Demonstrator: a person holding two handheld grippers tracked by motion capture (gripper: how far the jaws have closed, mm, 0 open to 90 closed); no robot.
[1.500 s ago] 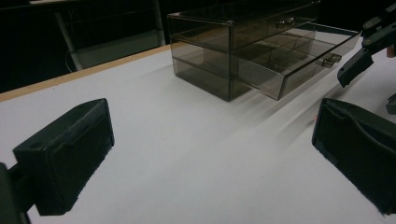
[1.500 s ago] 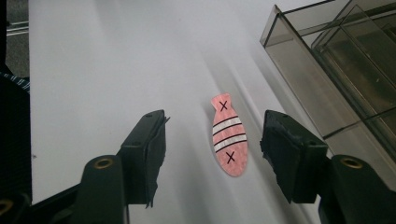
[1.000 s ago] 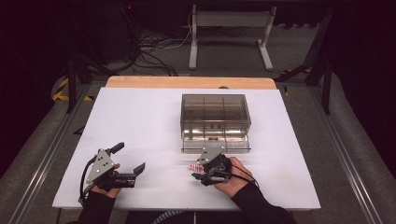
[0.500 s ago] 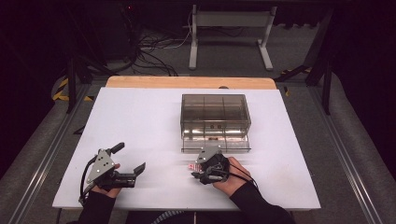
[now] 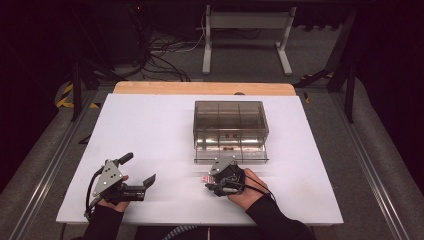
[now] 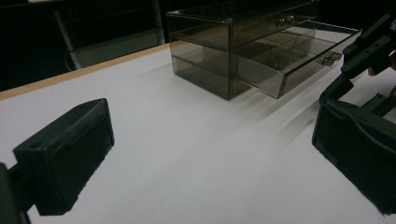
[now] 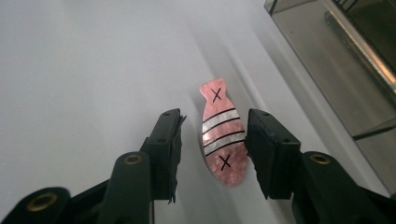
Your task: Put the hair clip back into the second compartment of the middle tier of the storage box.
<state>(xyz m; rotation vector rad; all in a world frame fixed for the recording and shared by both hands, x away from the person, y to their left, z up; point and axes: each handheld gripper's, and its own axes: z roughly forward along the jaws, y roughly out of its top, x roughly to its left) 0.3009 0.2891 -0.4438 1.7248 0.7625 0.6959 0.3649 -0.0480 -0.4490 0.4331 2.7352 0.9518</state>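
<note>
Closing in from both sides, the right gripper's [image 7: 212, 140] fingers [image 7: 166, 144] straddle a pink fish-shaped hair clip [image 7: 222, 133] lying flat on the white counter [image 5: 150, 130]. Small gaps remain on each side, so nothing is gripped yet; the fingers have just been narrowing. The clip sits just in front of the smoky clear drawer box [image 5: 230, 127], whose bottom drawer [image 5: 231, 152] stands pulled out, probably to receive it. The left gripper [image 5: 136, 182] rests well apart, its fingers [image 6: 70, 154] spread wide and empty, likely waiting. Beyond the counter lie grey floor, tangled cables and a table frame in a dark room.
</note>
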